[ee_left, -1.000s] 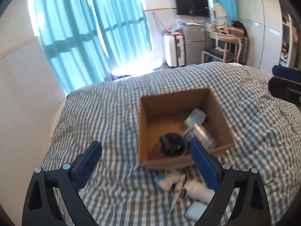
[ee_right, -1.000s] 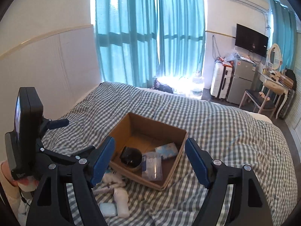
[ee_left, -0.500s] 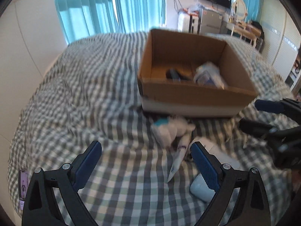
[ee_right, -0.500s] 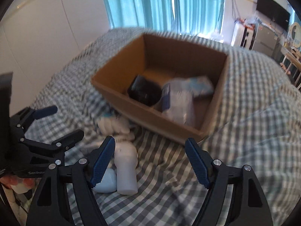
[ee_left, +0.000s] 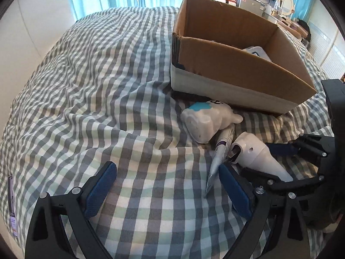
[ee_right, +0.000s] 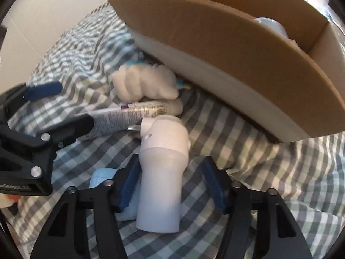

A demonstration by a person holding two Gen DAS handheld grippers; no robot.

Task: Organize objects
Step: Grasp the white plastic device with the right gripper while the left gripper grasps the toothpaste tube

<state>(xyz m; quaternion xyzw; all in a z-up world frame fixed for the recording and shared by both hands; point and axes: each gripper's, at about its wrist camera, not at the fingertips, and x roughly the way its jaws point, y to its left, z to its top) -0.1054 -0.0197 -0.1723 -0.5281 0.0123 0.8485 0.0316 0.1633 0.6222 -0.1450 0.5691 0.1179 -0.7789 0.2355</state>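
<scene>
A white pump bottle (ee_right: 162,172) lies on the checked bedspread between the jaws of my right gripper (ee_right: 171,177), which is open around it; the left pad touches it, the right pad stands apart. It also shows in the left wrist view (ee_left: 254,153). A tube (ee_right: 127,116) and a white soft toy (ee_right: 144,82) lie beyond it, next to the cardboard box (ee_right: 215,49). My left gripper (ee_left: 168,191) is open and empty, low over the bedspread, left of the tube (ee_left: 222,149) and the toy (ee_left: 207,120).
A light blue item (ee_right: 103,176) lies under my right gripper's left finger. The box (ee_left: 237,64) holds packets, mostly hidden by its wall. The checked bedspread (ee_left: 97,75) stretches left to the white wall. Furniture stands beyond the bed.
Both grippers have come down and forward to the items in front of the box. My right gripper now straddles the white bottle with narrower jaws. My left gripper stays open.
</scene>
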